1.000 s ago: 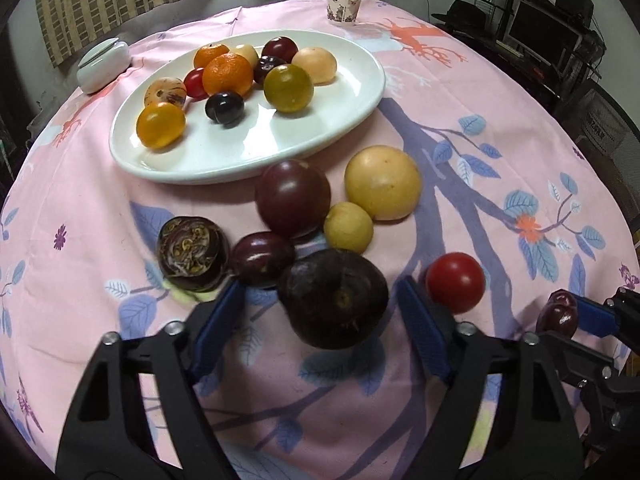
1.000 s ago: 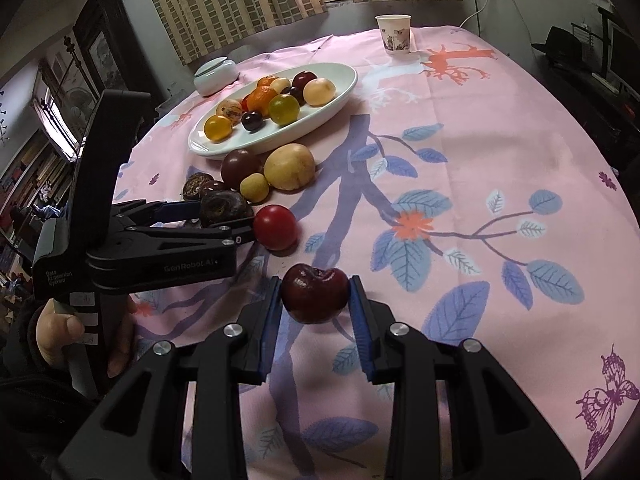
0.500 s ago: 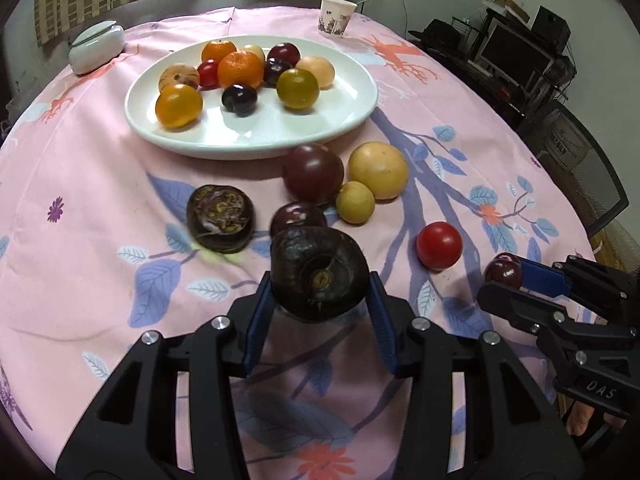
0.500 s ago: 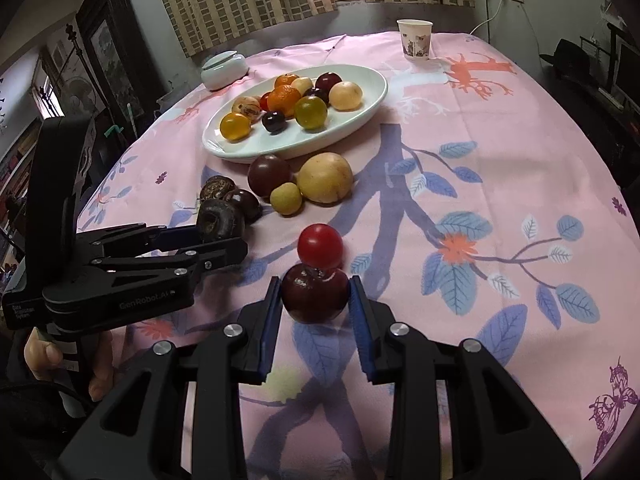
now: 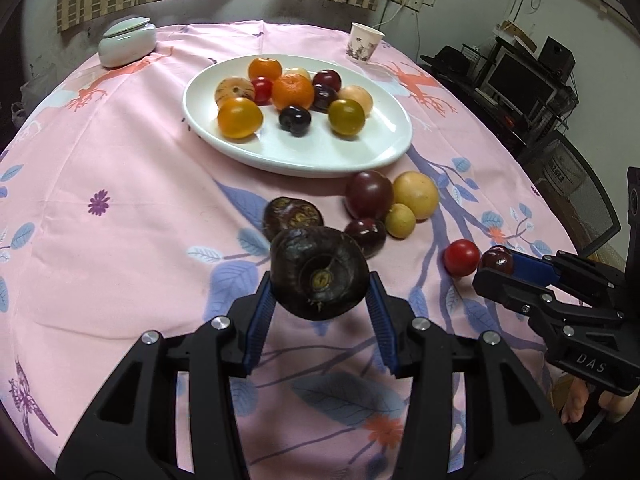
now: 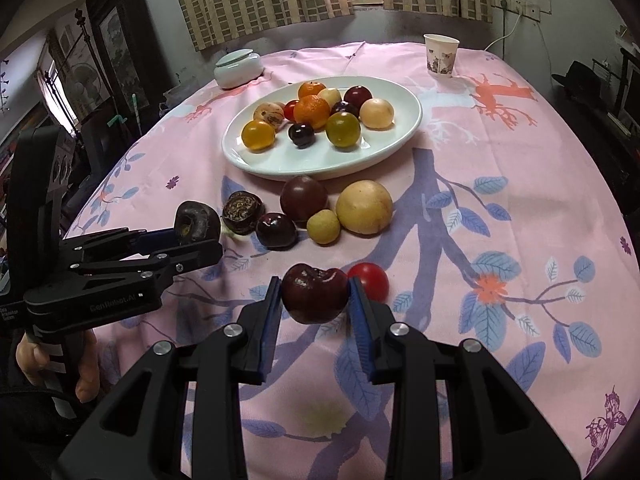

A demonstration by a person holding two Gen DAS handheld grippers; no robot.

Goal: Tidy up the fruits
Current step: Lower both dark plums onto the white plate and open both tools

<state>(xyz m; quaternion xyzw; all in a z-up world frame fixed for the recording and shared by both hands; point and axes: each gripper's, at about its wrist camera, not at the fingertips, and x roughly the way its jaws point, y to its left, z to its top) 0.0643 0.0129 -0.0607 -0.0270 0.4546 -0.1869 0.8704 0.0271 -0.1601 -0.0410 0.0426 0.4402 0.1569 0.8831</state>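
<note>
Left gripper (image 5: 320, 300) clenched on a big, dark purple, round mangosteen-like fruit (image 5: 319, 274), raised off the pink leaf-printed tablecloth (image 5: 140, 208), calyx end toward the camera. Probably heavy and hard-shelled, so firm squeeze at widest middle, as now. Right gripper (image 6: 314, 304) clamped on a small, glossy dark red cherry-like fruit (image 6: 315, 292), just beside a red tomato (image 6: 370, 280). Likely light, slick, easily bruised; gentle pressure only. Oval white plate (image 5: 320, 156) well beyond, already holding fruit.

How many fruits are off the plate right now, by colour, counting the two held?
Dark fruits: 5, one in the left gripper, one in the right gripper, three on the cloth.
Yellow fruits: 2
Red fruit: 1
Total: 8
</note>
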